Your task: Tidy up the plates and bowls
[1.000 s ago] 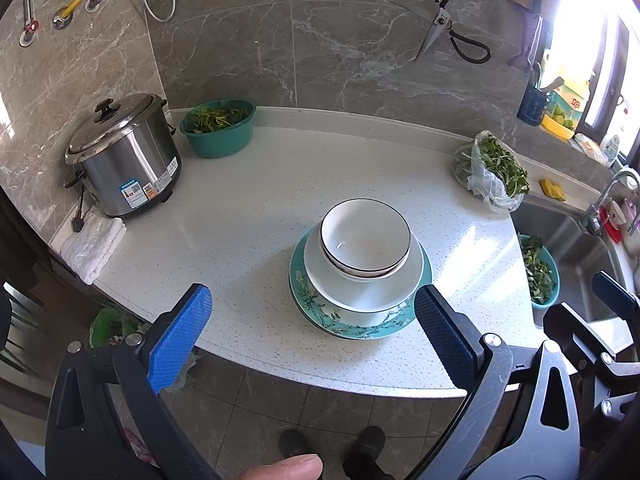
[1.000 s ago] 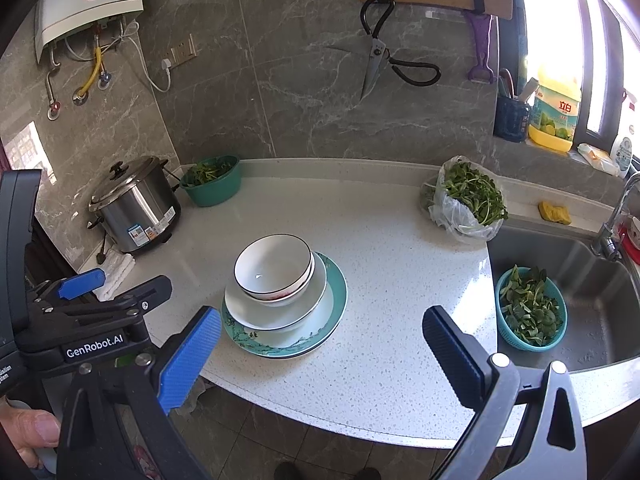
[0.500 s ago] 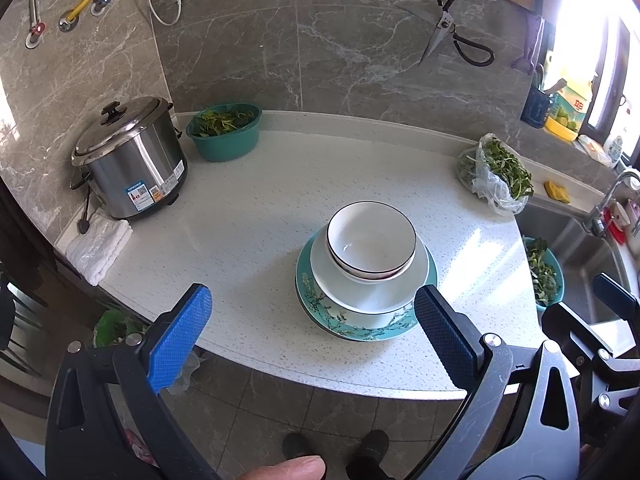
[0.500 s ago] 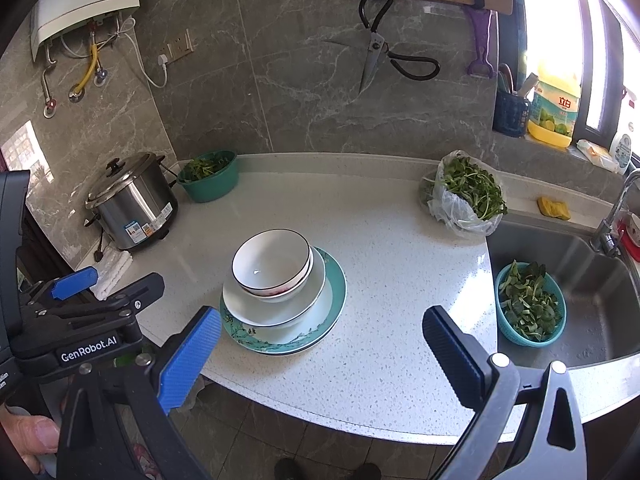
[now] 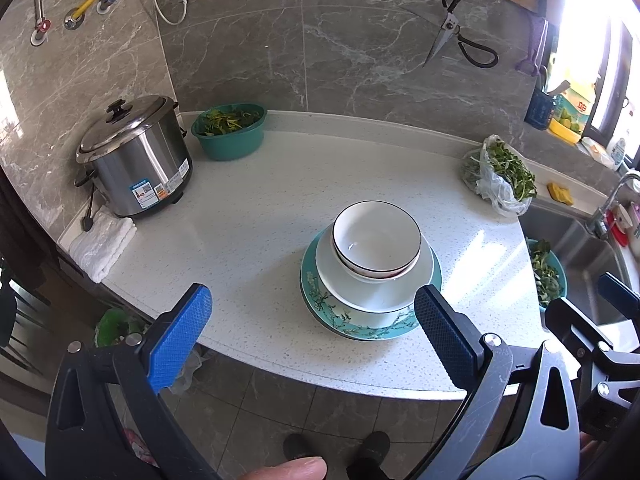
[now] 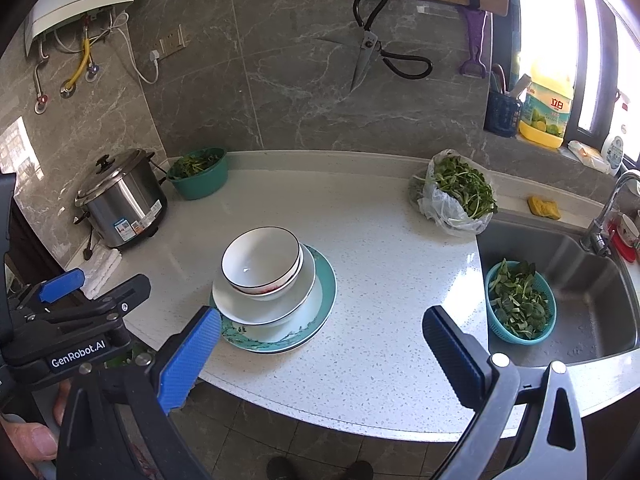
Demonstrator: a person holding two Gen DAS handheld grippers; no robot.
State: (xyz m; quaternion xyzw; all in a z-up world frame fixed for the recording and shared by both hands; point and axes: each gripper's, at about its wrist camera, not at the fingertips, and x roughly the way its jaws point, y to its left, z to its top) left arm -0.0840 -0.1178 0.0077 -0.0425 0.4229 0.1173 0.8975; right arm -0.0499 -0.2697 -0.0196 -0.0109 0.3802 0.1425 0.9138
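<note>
Bowls (image 5: 376, 240) stacked on plates (image 5: 370, 322) sit just beyond both spread, empty tools (image 5: 314, 322) (image 6: 322, 344).

Grey marble-tiled wall (image 6: 304, 80), white speckled tabletop (image 6: 380, 264) with curved front edge, steel sink (image 6: 592, 280) at right, bright window (image 6: 560, 20) above it, grey tiled floor (image 5: 280, 412), sunlight patches on tabletop

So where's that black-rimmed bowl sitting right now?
The black-rimmed bowl tops the stack near the counter's front edge, nested in another bowl on a white plate and teal floral plate. Both grippers are apart from it.
</note>
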